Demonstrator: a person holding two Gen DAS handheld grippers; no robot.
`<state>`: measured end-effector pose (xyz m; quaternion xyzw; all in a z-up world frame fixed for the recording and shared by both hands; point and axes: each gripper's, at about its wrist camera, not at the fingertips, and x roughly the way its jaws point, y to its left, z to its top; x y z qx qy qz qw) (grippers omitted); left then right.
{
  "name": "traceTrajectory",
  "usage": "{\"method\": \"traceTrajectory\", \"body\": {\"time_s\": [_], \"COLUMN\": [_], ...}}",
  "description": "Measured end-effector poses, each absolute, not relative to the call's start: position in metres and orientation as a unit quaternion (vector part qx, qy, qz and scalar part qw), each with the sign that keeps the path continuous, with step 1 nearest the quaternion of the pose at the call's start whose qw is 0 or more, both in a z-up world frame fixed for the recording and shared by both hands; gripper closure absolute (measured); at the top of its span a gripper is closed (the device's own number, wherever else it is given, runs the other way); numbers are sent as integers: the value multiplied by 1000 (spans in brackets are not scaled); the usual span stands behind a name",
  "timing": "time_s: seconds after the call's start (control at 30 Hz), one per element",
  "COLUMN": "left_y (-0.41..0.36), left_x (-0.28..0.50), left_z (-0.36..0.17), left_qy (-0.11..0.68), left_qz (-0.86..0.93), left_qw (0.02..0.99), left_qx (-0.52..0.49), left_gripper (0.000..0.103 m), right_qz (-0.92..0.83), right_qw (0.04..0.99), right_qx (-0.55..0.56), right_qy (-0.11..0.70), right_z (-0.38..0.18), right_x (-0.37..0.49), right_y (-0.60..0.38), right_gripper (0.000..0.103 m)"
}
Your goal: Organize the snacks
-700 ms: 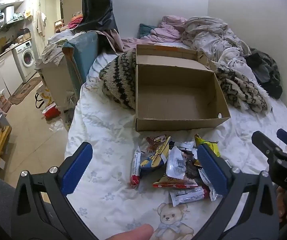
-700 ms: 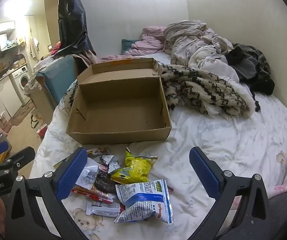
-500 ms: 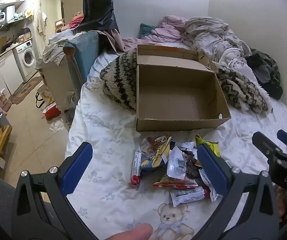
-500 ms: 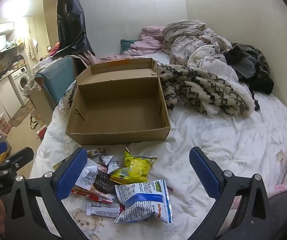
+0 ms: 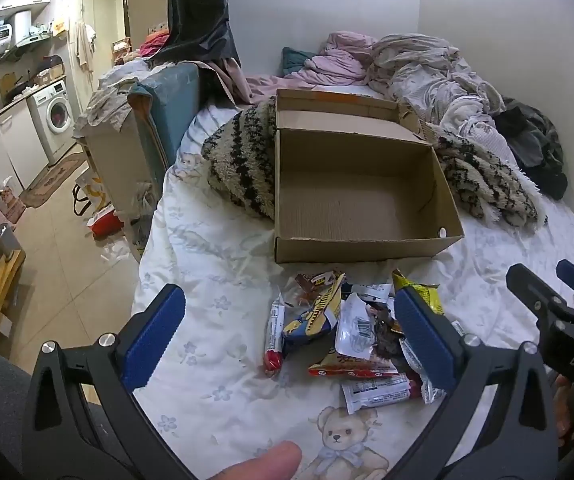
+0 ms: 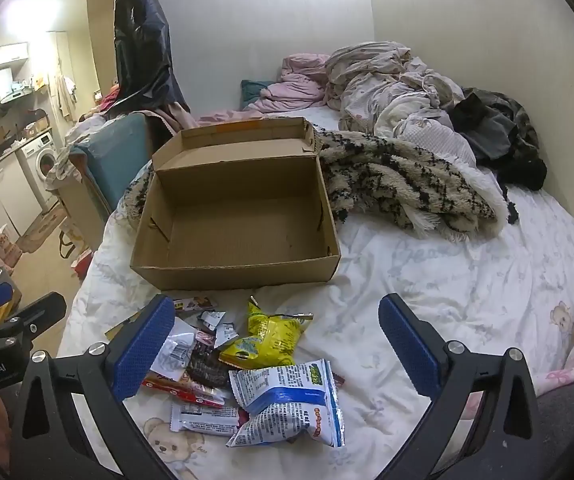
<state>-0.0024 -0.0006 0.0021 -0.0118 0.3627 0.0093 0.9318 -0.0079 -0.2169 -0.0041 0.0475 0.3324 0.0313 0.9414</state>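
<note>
White bedding [image 6: 427, 288] printed with teddy bears covers a bed in a cluttered room, with crumpled clothes [image 6: 399, 80] and a fuzzy striped blanket [image 6: 407, 188] at the far side. We hold two grippers above the near edge of the bed. Our left gripper [image 5: 291, 332] is spread wide and holds nothing. Our right gripper [image 6: 277, 340] is also spread wide and holds nothing.

An open cardboard box [image 6: 231, 268] sits on the bed just beyond the grippers, and nothing shows inside it. A loose pile of snacks [image 6: 223, 364] lies on the sheet between us and the box, just short of its near wall. On the right of the pile are a yellow bag [image 6: 265, 340] and, nearer us, a white and blue bag [image 6: 291, 400]. On the left lies a thin red-tipped bar [image 5: 274, 336], apart from the overlapping wrappers.

No snack is in the box yet, so we judge the sorting barely begun. To do the first pick well, we would choose a packet at the pile's edge, such as the white and blue bag, come down with one finger on each side, and close on its crimped edge rather than its puffed middle. The soft bedding may give under pressure.
</note>
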Motion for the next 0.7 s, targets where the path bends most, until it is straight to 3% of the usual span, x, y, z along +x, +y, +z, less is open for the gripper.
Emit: {"method": "traceTrajectory", "body": {"time_s": [0.7], "left_y": [-3], "left_x": [-1], "left_z": [7], "left_qy": [358], "left_qz": [-5], "left_qw": [934], "left_qx": [-14], "left_gripper": [0], "right_qz": [34], "right_qw": [941], "right_qx": [50], "right_qy": [332], "right_z": [-6], "right_x": [-8], "right_y": [-219], "right_gripper": [0]}}
